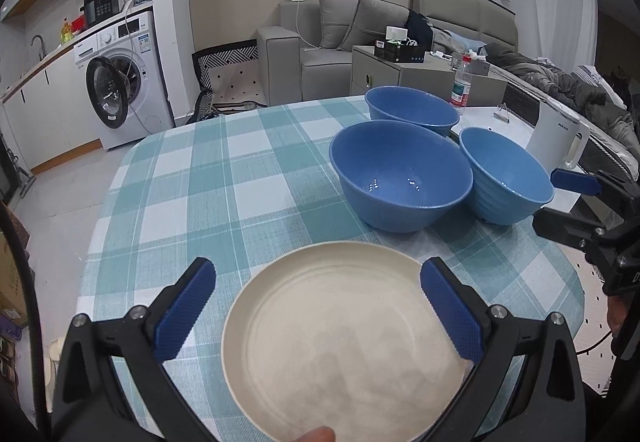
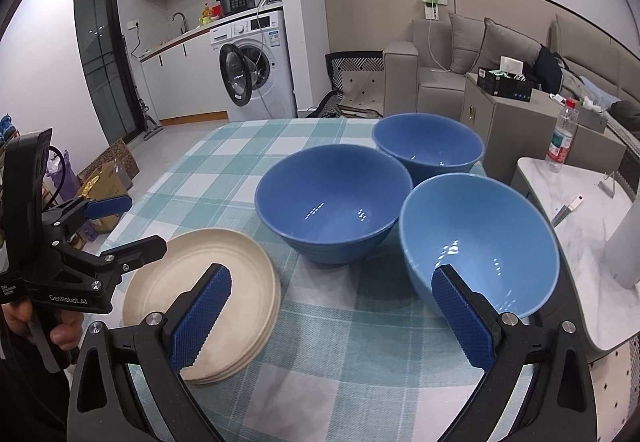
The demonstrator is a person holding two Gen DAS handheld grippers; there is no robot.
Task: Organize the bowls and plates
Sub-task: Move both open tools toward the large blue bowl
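You are holding left gripper (image 1: pixel 316 306) jaws wide, empty, over stacked cream round plates (image 2: pixel 208 294) | right gripper (image 2: pixel 332 318) jaws wide, empty, nearing pale blue bowl (image 2: pixel 480 242) on checked surface (image 1: pixel 224 177)

Stacked cream plates (image 2: pixel 200 302) beside three blue bowls (image 2: pixel 334 201).

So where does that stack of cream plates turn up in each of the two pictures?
Left wrist view: the cream plates fill the bottom centre, between the open fingers of the left hand-held gripper.
Right wrist view: they lie at lower left, partly behind the left finger of the right hand-held gripper, which is also open.
Shared landmark: the big blue bowl stands just beyond the plates in both.
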